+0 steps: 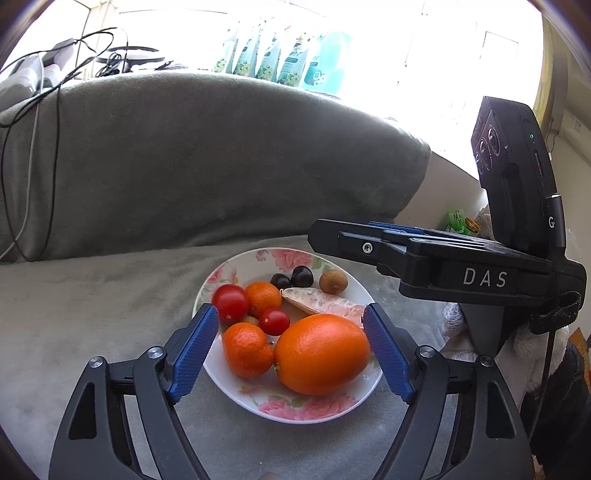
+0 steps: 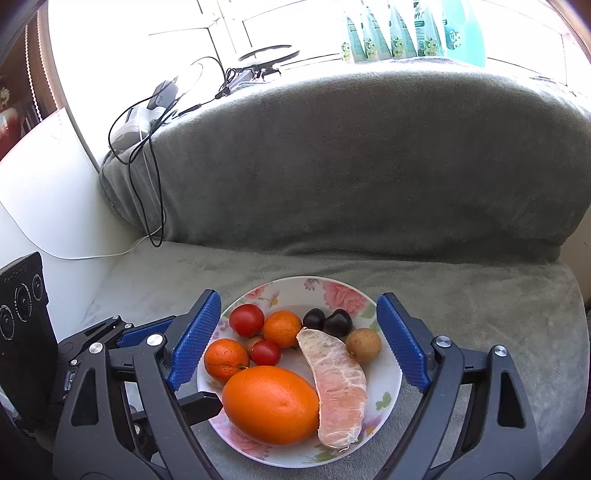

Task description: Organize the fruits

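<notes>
Fruit fills a floral-rimmed plate (image 2: 388, 373) that sits on a grey plush blanket (image 2: 480, 295) over a sofa seat. On it lie a large orange (image 2: 270, 404), a peeled pomelo segment (image 2: 338, 391), two mandarins (image 2: 226, 360) (image 2: 282, 328), a bigger tomato (image 2: 246, 320) and a smaller one (image 2: 265, 352), two dark cherries (image 2: 314, 319) (image 2: 338, 322), and a brown longan (image 2: 363, 345); another small brown fruit shows between the tomatoes, mostly hidden.

Both tools hover over the plate with nothing held. The right gripper (image 2: 299, 341) has its blue pads spread wide, bracketing nearly the whole plate. The left gripper (image 1: 291, 350) is likewise spread apart, its pads flanking the orange (image 1: 321, 354) and the nearer mandarin (image 1: 247, 349) without touching either. In the left wrist view the right tool appears side-on, above the plate's far right edge.

Judging by this, the sorting stands at selection: no piece has been lifted, and no second dish or destination appears in either view. The next move probably calls for one gripper to settle on a single fruit. The orange is nearest and largest, and would need most of the jaw opening. The pomelo segment looks soft and would want a gentle squeeze, while the round cherries and tomatoes could roll when nudged.

Readable writing is scarce: "DAS" in white letters on the right tool's body (image 1: 484, 277), and a "G" on its cable plug (image 1: 551, 222). The pouches (image 2: 397, 33) lined up behind the sofa back carry print too small to read, as does a green packet (image 1: 456, 220) beyond the sofa arm.
</notes>
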`<state>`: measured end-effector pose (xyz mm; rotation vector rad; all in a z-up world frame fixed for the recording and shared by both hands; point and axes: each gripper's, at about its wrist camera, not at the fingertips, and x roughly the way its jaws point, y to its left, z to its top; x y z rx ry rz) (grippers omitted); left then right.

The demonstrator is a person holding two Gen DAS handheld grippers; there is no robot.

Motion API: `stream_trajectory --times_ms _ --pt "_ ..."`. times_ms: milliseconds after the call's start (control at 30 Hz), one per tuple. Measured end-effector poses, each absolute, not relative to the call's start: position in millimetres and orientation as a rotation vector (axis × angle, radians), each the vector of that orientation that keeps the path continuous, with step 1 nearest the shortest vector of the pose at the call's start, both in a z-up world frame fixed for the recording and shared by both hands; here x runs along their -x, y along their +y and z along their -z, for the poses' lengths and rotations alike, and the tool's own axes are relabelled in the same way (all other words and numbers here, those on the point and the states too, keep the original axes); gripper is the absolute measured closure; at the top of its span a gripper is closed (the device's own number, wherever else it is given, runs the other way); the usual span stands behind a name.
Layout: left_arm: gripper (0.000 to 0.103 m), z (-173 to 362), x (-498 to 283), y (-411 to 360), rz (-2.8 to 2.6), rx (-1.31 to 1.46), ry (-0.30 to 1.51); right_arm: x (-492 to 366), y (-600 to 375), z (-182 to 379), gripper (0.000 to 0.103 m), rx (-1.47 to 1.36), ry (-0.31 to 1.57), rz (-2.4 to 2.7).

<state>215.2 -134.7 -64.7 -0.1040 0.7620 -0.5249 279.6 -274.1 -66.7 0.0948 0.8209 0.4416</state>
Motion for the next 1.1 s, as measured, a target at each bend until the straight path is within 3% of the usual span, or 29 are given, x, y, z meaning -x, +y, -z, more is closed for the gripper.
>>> stream_trajectory --times_ms 767,900,1100 --pt "0.022 53.0 -194.7 -124.6 0.501 0.082 0.748 -254.7 -262.8 56.0 0.007 -0.039 0.782 -0.405" --pt "0.022 52.0 -190.6 -122.7 0.497 0.077 0.745 -248.0 -260.3 52.1 0.0 -0.025 0.767 -0.386" --pt "0.022 52.1 -187.4 -118.1 0.487 0.078 0.745 -238.4 -258.4 47.1 0.0 -0.007 0.746 -0.363"
